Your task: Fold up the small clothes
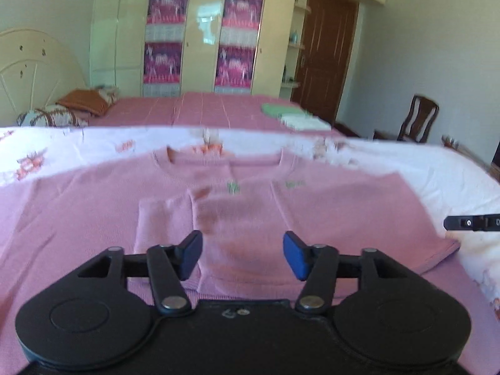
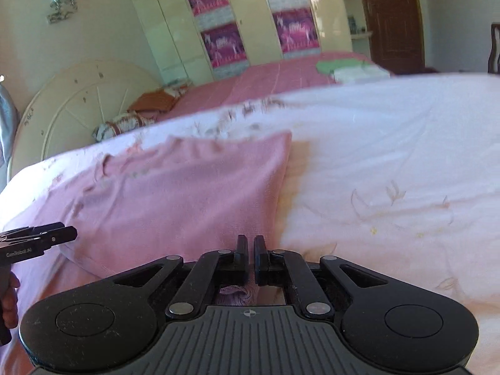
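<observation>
A pink knit sweater (image 1: 237, 206) lies flat on a white floral sheet (image 1: 437, 175), neck away from me, one sleeve folded in over its body. My left gripper (image 1: 242, 254) is open above the sweater's lower middle, blue pads apart, holding nothing. The right wrist view shows the sweater (image 2: 187, 193) from its right side. My right gripper (image 2: 250, 256) is shut on the sweater's lower right edge; pink knit shows bunched behind its fingers. The right gripper's tip (image 1: 468, 222) shows at the left view's right edge. The left gripper (image 2: 37, 240) shows at the right view's left edge.
Beyond the sheet lies a bed with a pink cover (image 1: 203, 109), pillows (image 1: 84, 103) at its cream headboard, and folded green and white clothes (image 1: 293, 115). A cream wardrobe (image 1: 200, 31), a brown door (image 1: 325, 53) and a wooden chair (image 1: 418, 122) stand behind.
</observation>
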`<action>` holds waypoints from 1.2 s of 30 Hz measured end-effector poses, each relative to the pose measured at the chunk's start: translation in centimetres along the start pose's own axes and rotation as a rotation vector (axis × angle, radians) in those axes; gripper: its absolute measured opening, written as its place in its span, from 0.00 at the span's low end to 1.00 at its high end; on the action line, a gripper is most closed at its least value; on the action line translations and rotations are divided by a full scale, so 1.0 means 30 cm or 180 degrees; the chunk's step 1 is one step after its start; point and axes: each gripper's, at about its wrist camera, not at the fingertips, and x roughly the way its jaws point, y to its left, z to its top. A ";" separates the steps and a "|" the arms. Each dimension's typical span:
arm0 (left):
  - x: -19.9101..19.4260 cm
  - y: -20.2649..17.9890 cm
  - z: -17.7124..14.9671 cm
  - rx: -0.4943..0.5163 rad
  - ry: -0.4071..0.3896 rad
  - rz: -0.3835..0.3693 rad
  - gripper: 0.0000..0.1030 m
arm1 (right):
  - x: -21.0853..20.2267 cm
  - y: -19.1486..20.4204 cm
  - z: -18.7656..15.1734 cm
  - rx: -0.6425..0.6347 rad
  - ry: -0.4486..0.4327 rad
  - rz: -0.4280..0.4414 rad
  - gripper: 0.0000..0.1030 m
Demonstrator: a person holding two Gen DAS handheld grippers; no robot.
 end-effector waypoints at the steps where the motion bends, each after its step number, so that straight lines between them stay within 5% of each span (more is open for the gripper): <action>1: -0.001 0.003 -0.004 0.0009 0.0010 0.0017 0.65 | -0.032 0.018 -0.002 -0.0032 -0.0092 0.0060 0.03; 4: 0.071 0.025 -0.050 -0.0025 0.0369 0.0057 0.63 | -0.056 0.053 -0.049 -0.0213 -0.0045 0.0181 0.03; 6: 0.056 0.016 -0.053 0.0053 0.0309 0.0083 0.61 | 0.015 0.056 -0.096 -0.0306 0.0218 0.0017 0.03; 9: -0.014 0.024 -0.031 -0.0017 0.0068 0.0047 0.63 | -0.008 0.060 -0.069 -0.0106 0.0093 0.0033 0.03; 12: 0.053 0.045 -0.056 -0.0047 0.0462 0.0055 0.68 | -0.032 0.077 -0.049 -0.0111 -0.0139 0.0062 0.03; 14: 0.040 0.040 -0.060 0.0029 0.0409 0.0051 0.69 | 0.056 0.070 -0.066 -0.0094 0.0252 -0.0093 0.03; 18: -0.066 0.089 -0.037 -0.0083 0.0251 0.0099 0.71 | 0.032 0.073 -0.046 0.0076 0.0118 -0.0061 0.03; 23: -0.227 0.333 -0.069 -0.0509 0.0250 0.0438 0.69 | -0.018 0.078 -0.041 0.0275 -0.0060 -0.0127 0.05; 24: -0.270 0.408 -0.077 -0.0662 0.0236 0.0545 0.69 | -0.020 0.086 -0.044 0.0314 -0.0055 -0.0153 0.16; 25: -0.306 0.477 -0.093 -0.0803 0.0218 0.0621 0.69 | -0.029 0.097 -0.048 0.0351 -0.0092 -0.0206 0.42; 27: -0.385 0.639 -0.128 -0.1131 0.0175 0.0856 0.69 | -0.053 0.129 -0.054 0.0412 -0.0223 -0.0255 0.59; 30: -0.489 0.868 -0.183 -0.1589 0.0080 0.1183 0.71 | -0.082 0.204 -0.058 0.0438 -0.0321 -0.0245 0.59; 36: -0.686 1.274 -0.280 -0.2643 -0.0233 0.1550 0.58 | -0.045 0.389 -0.073 0.0533 -0.0263 -0.0292 0.59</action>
